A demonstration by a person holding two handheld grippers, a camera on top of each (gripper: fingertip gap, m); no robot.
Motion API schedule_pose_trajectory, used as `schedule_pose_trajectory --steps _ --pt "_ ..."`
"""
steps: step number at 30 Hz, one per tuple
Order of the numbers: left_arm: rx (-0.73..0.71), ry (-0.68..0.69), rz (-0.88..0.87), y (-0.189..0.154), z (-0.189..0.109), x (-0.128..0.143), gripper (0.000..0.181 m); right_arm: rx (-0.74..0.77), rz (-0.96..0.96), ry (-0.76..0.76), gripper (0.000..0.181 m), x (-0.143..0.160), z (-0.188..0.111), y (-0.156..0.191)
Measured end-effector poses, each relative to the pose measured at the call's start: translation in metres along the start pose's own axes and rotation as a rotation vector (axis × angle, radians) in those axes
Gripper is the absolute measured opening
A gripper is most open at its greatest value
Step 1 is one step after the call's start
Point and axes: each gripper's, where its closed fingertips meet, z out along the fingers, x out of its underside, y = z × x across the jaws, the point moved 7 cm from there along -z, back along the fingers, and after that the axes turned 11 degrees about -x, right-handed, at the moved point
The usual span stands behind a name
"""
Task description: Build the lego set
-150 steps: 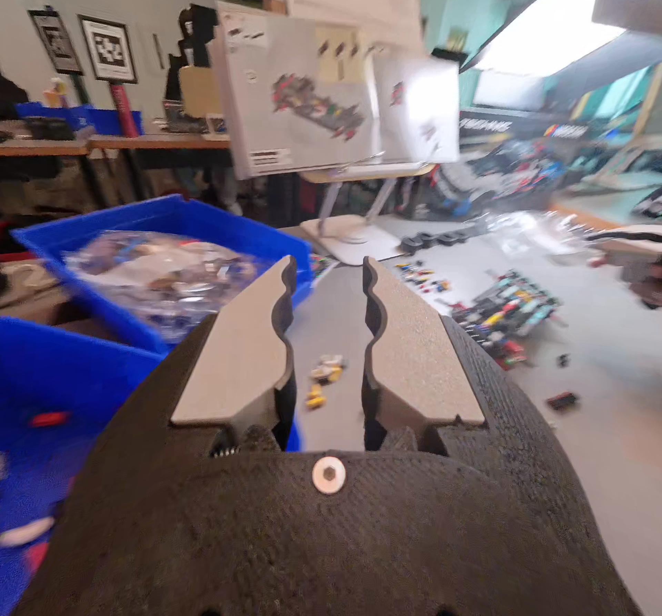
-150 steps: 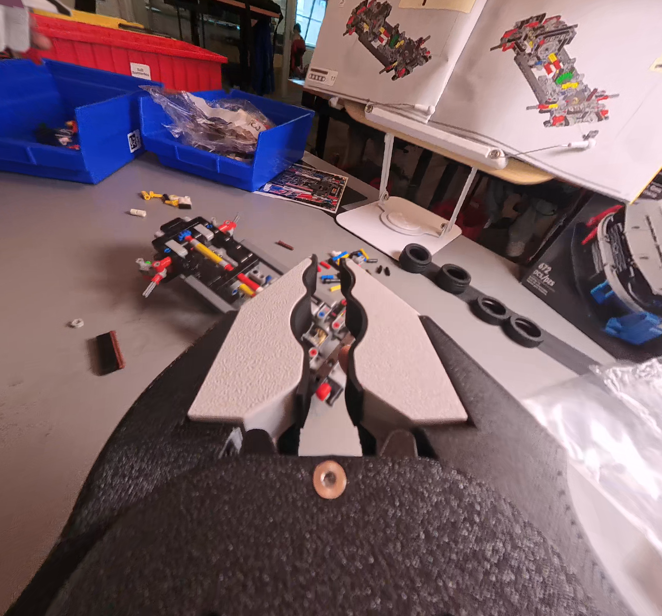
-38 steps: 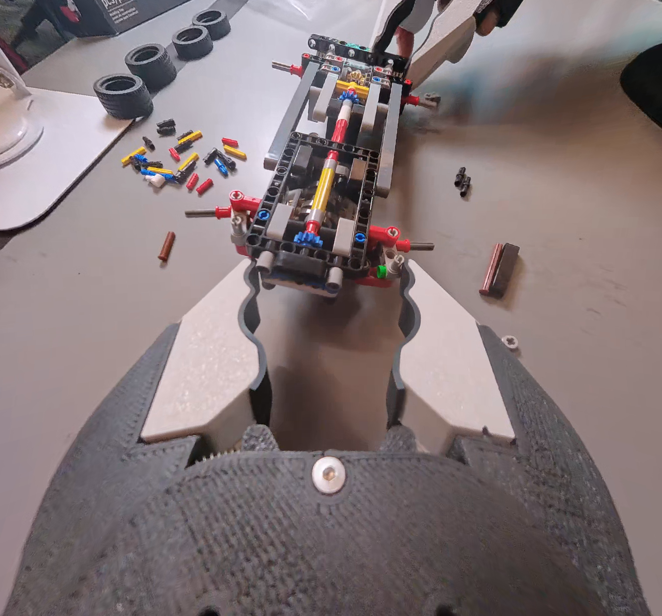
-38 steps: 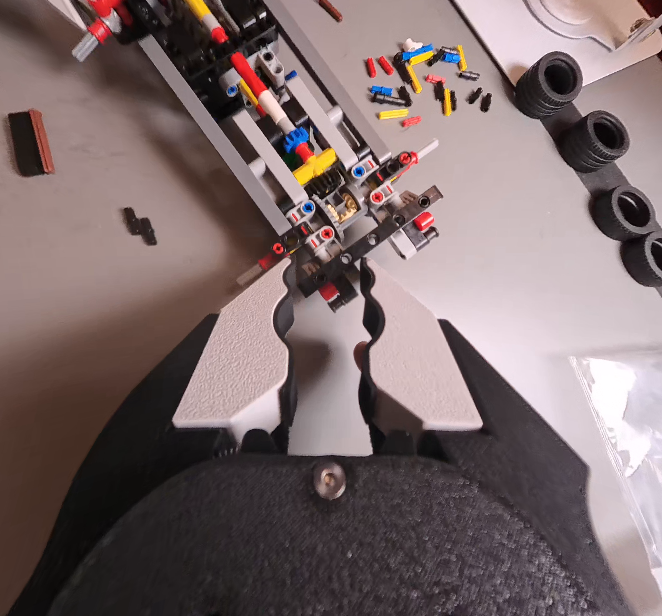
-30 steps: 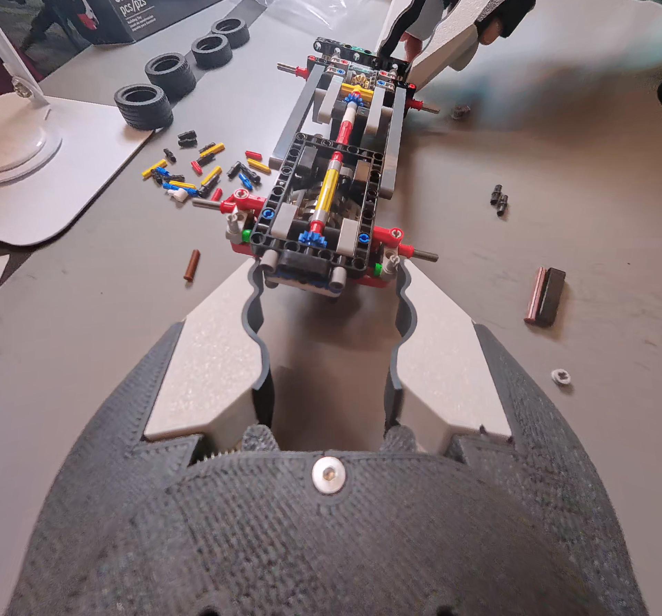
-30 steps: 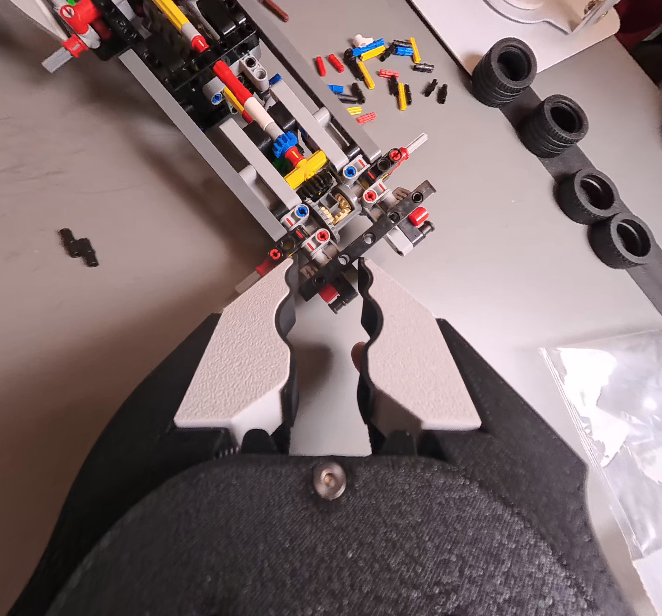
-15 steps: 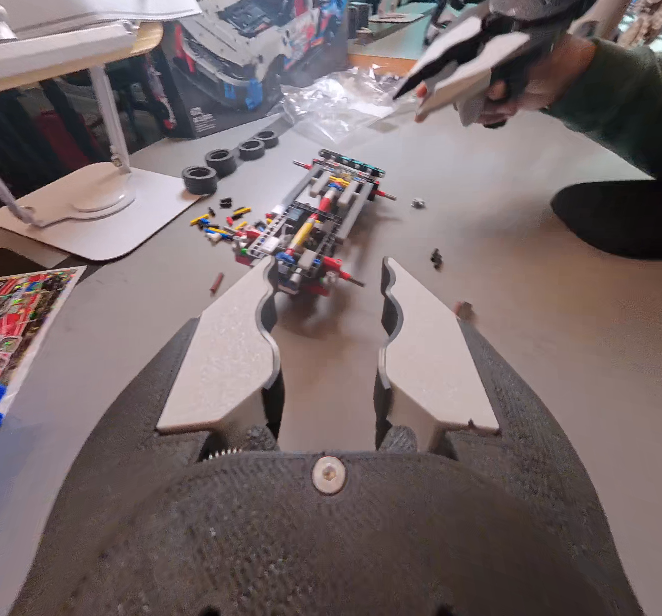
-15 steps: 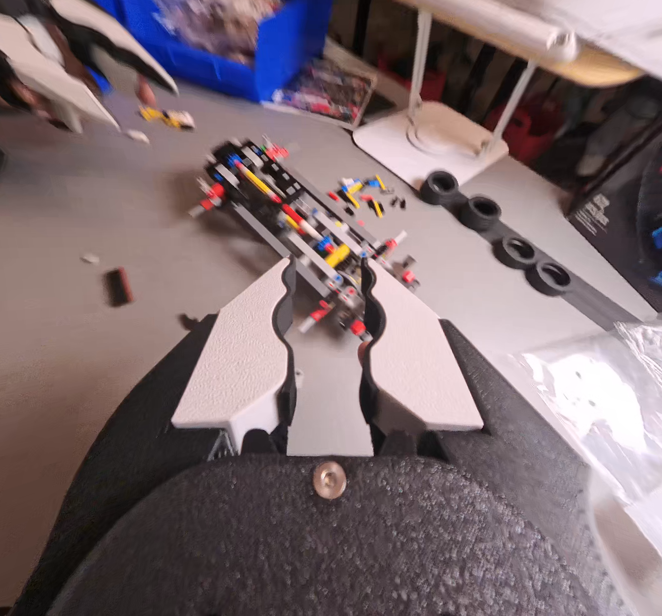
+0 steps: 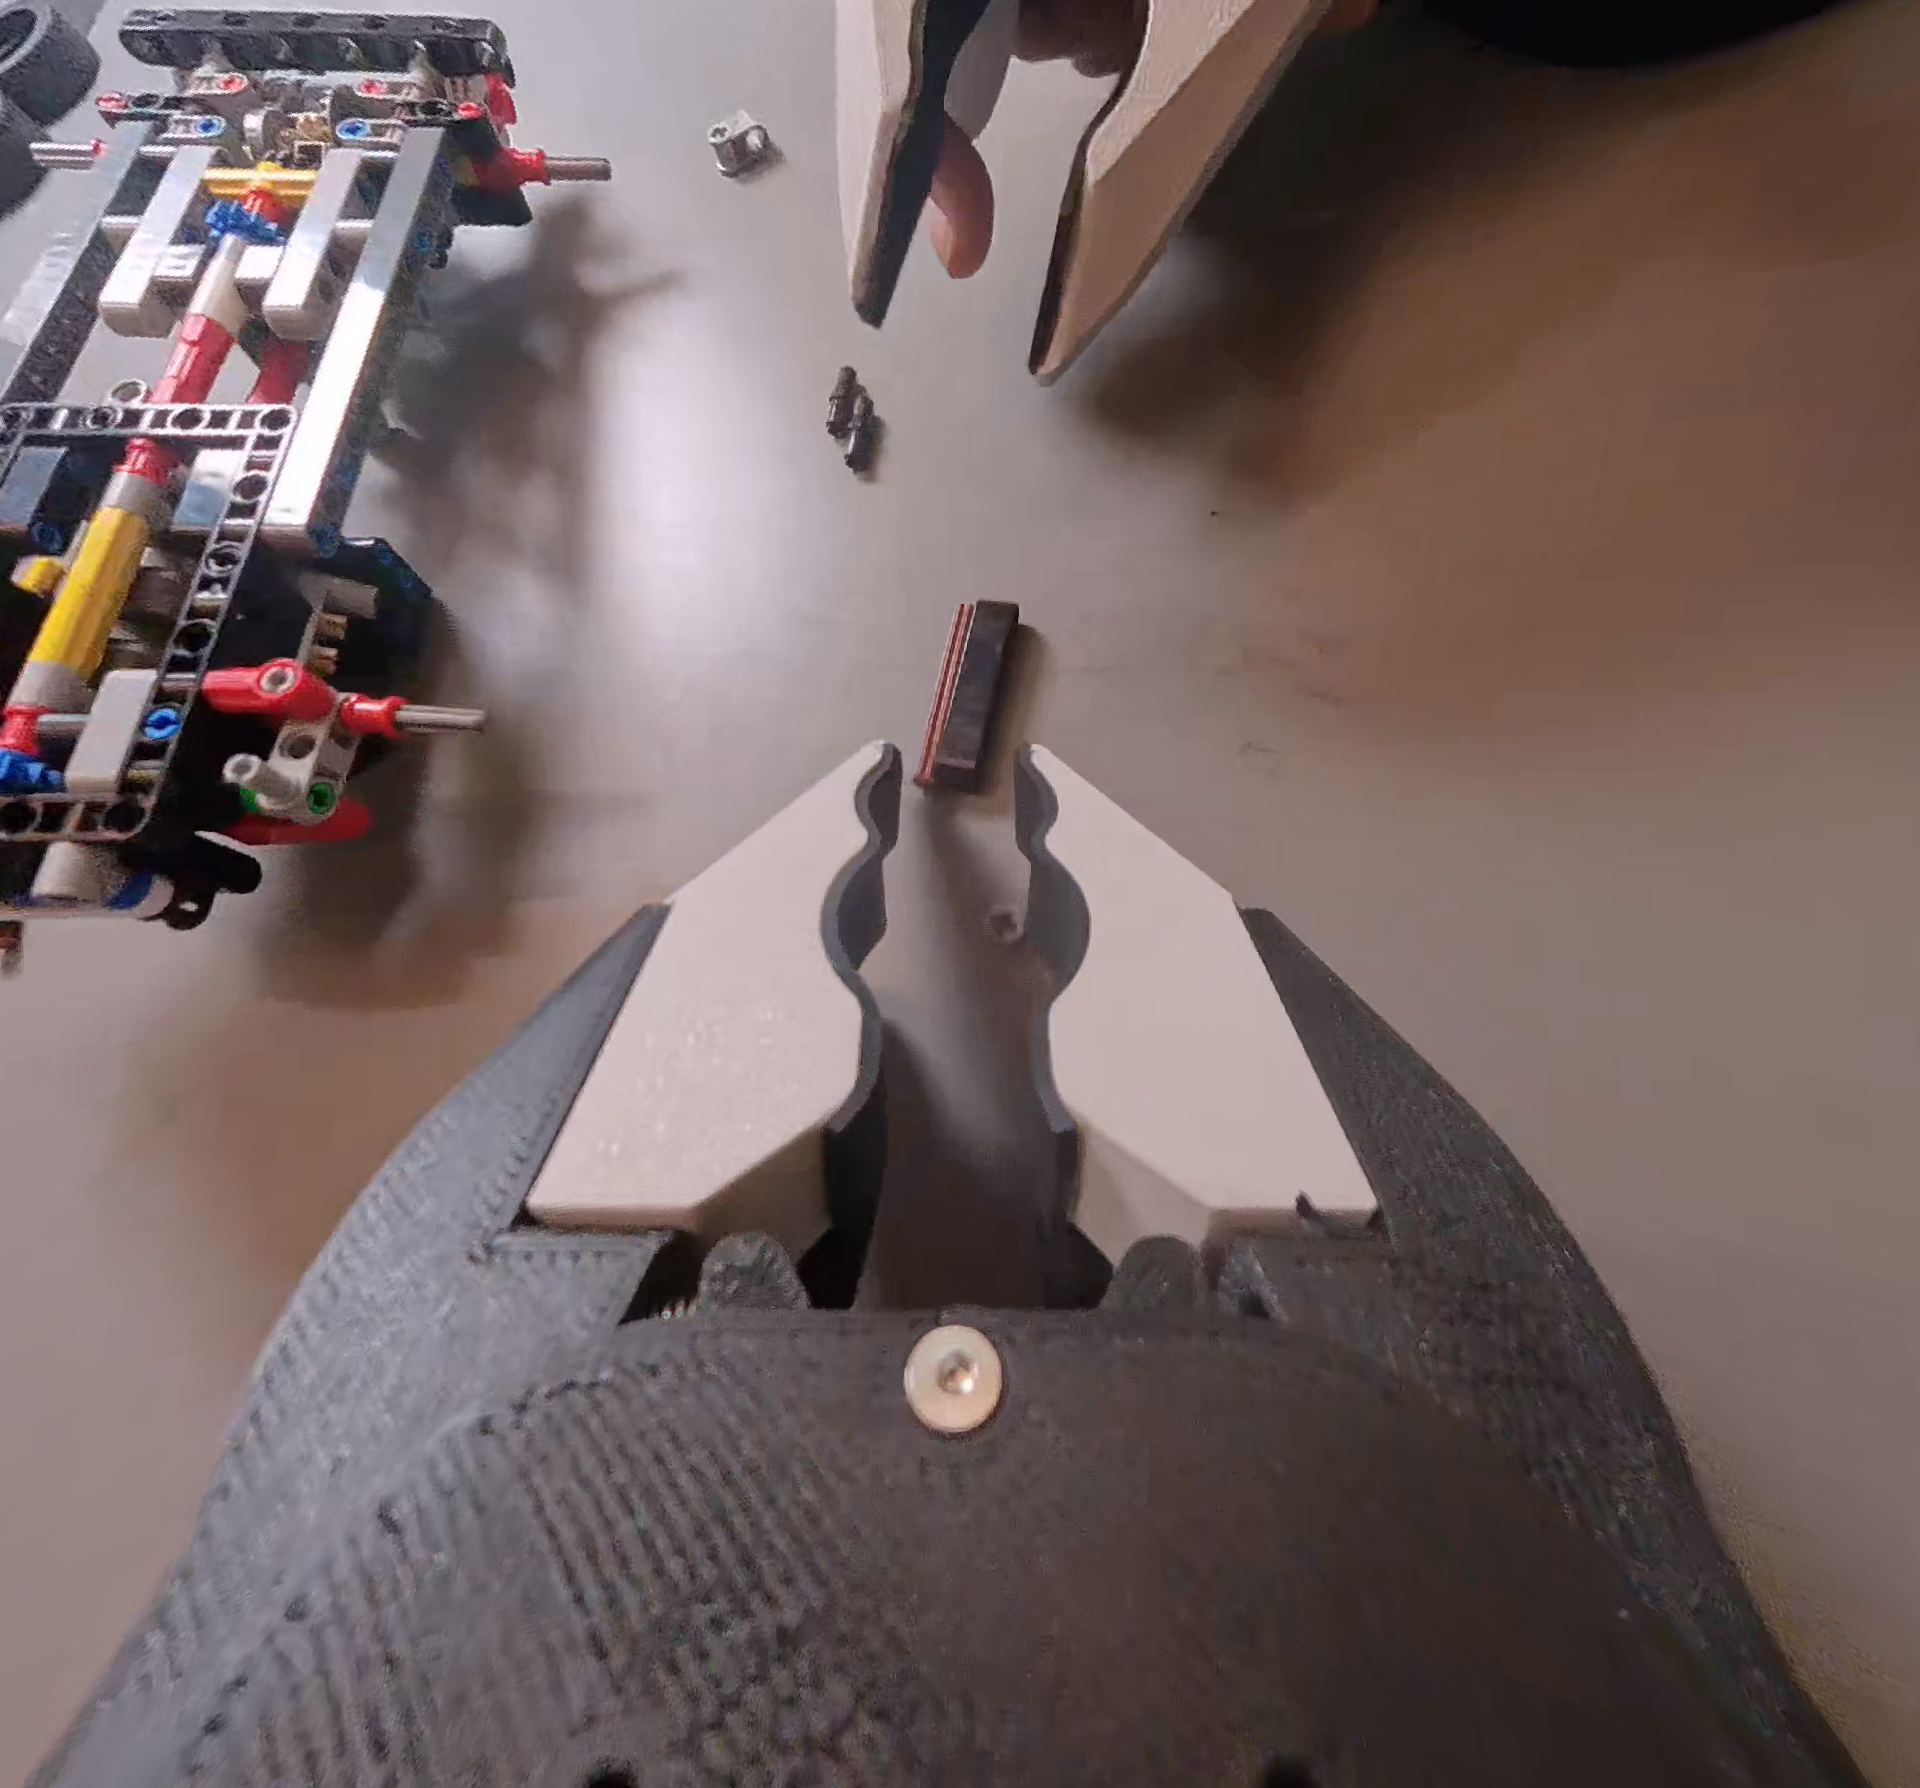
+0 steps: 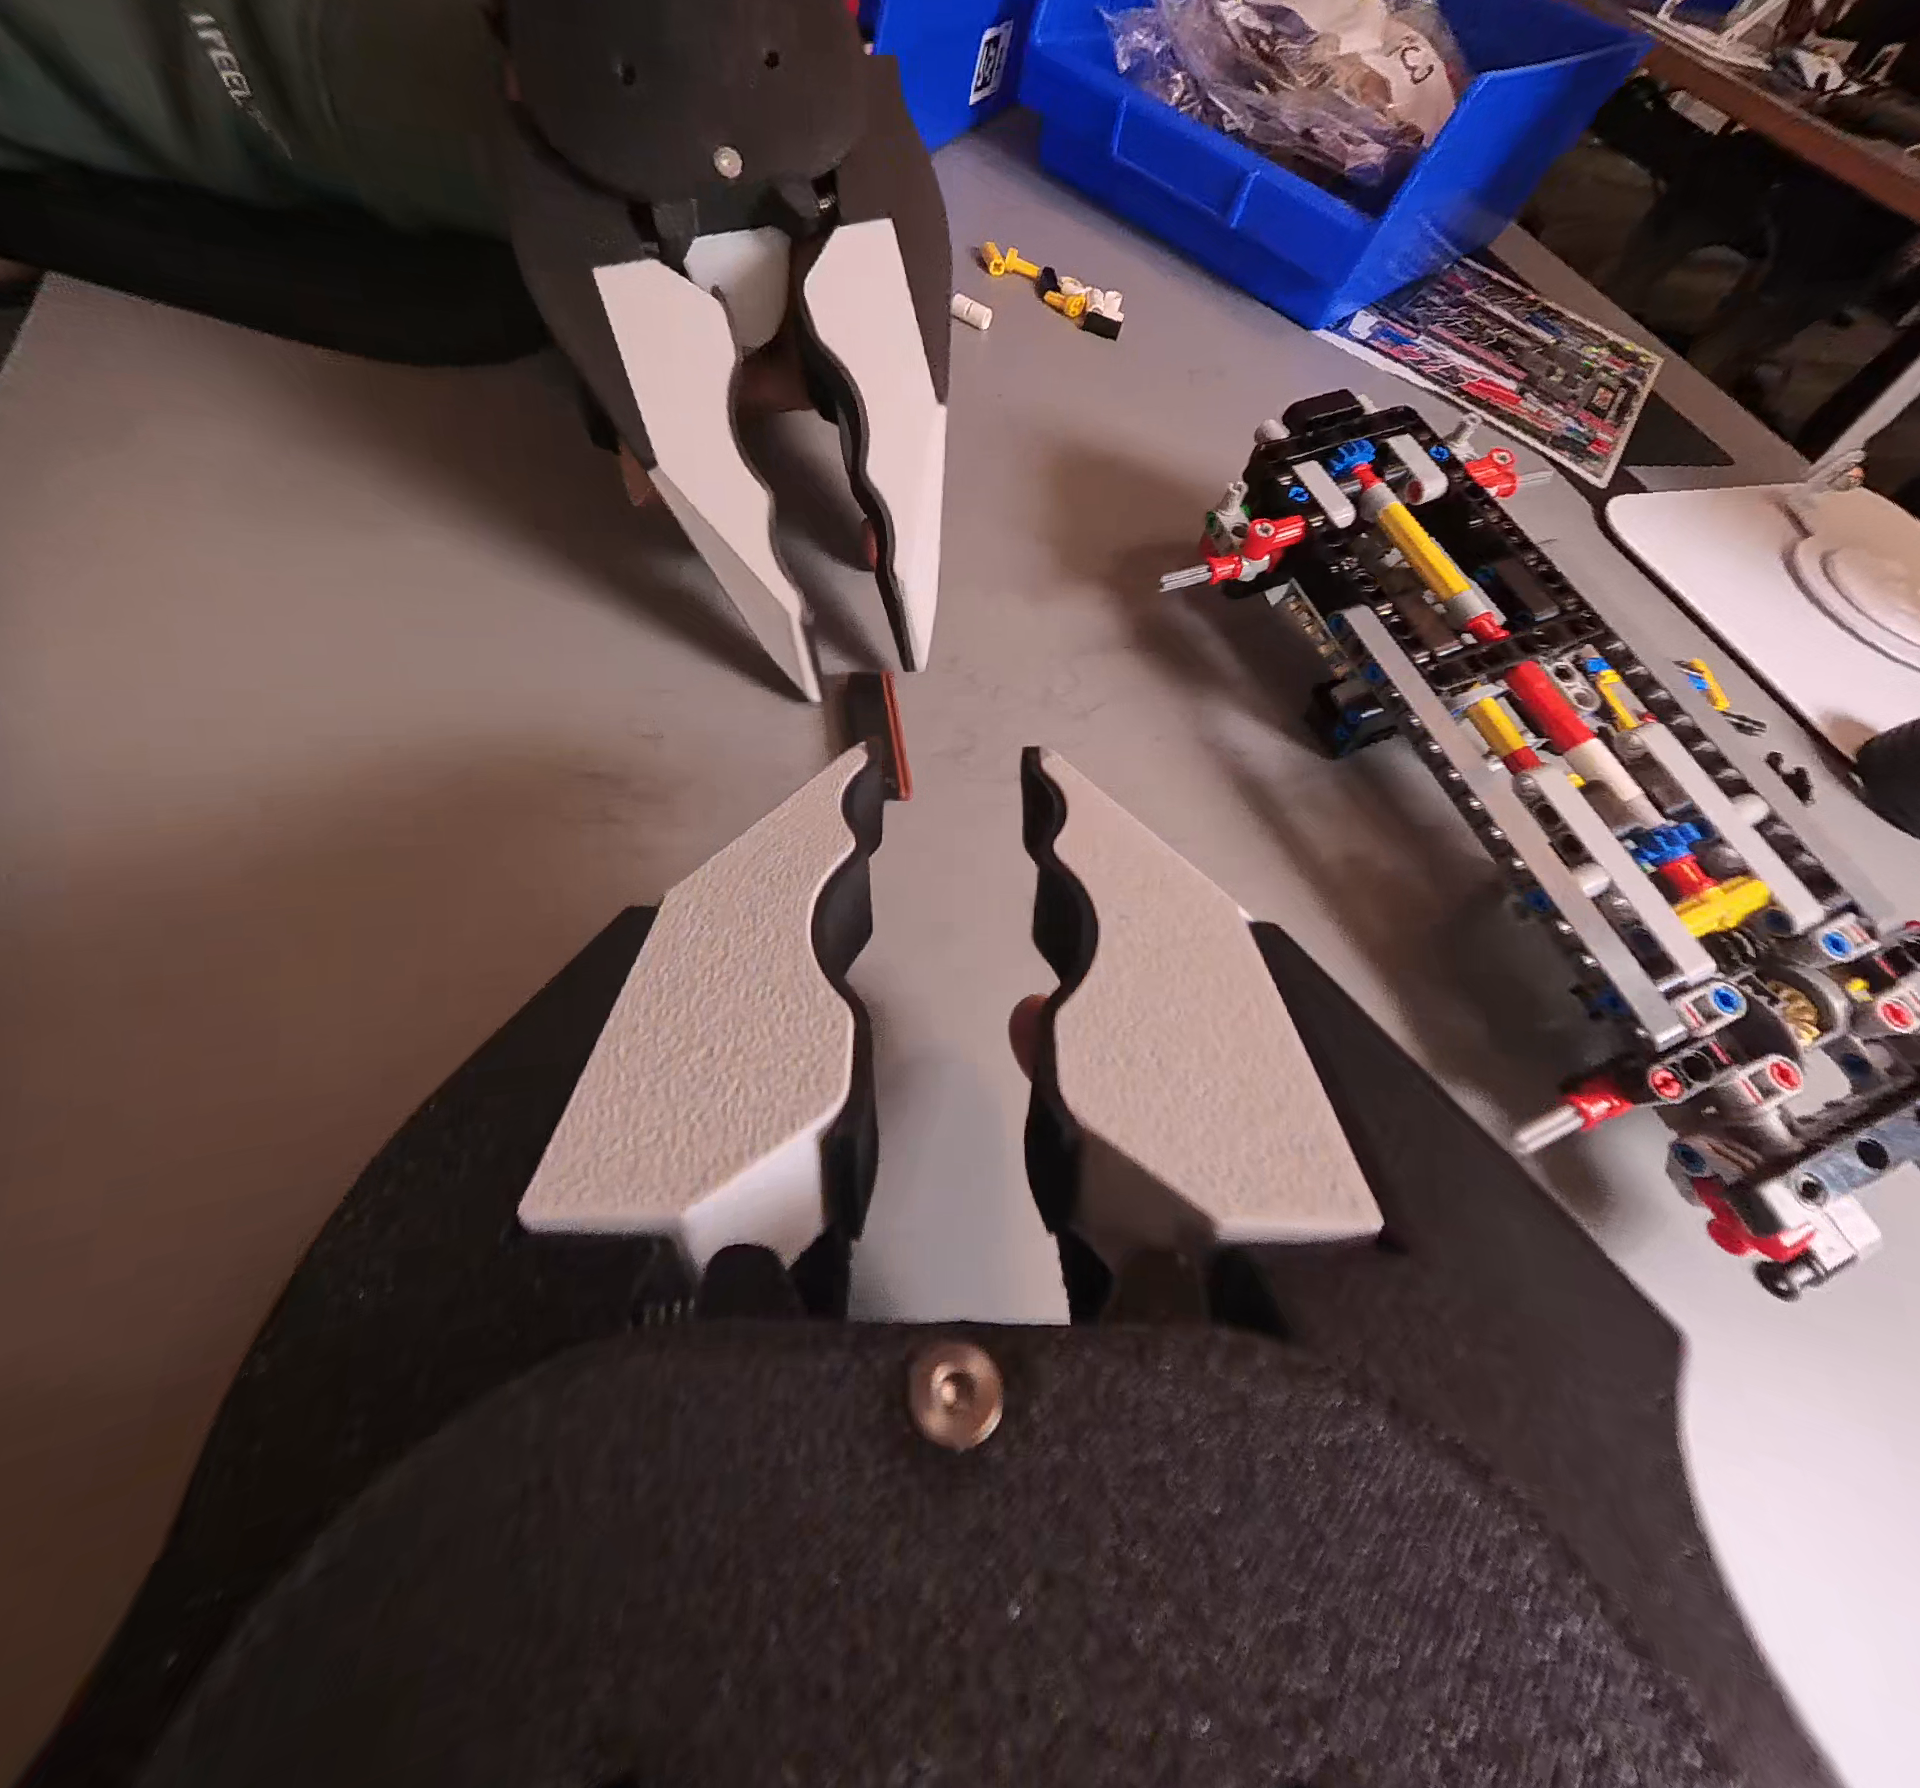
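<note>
Nearest us, our left gripper [image 9: 956, 762] is held part-open and empty, its tips set to either side of the near end of the dark flat piece [image 9: 966, 694] lying on the table [image 9: 1455, 699], which looks like the next part wanted. Facing it, our right gripper [image 10: 940, 767] is likewise part-open with nothing in it, just past the far end of that piece. Bare table lies around the piece, so we have room to close; only the small black pin [image 9: 854, 417] lies near. Farther off, the lego chassis [image 10: 1538, 751] rests well apart, and the blue bins [image 10: 1299, 128] sit at the far edge.
</note>
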Motion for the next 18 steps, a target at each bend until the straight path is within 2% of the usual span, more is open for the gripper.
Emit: schedule_pose_trajectory --steps 4,11,18 --pt "-0.020 0.015 0.024 -0.002 0.005 -0.004 0.011 -0.006 -0.040 0.047 0.021 0.005 0.004 0.005" --pt "-0.127 0.002 0.075 0.001 0.017 -0.015 0.007 -0.006 -0.061 0.097 0.020 0.008 0.008 0.007" --pt "-0.060 -0.050 0.084 -0.010 0.017 -0.019 0.007 0.014 -0.068 0.204 0.020 0.019 0.011 0.005"
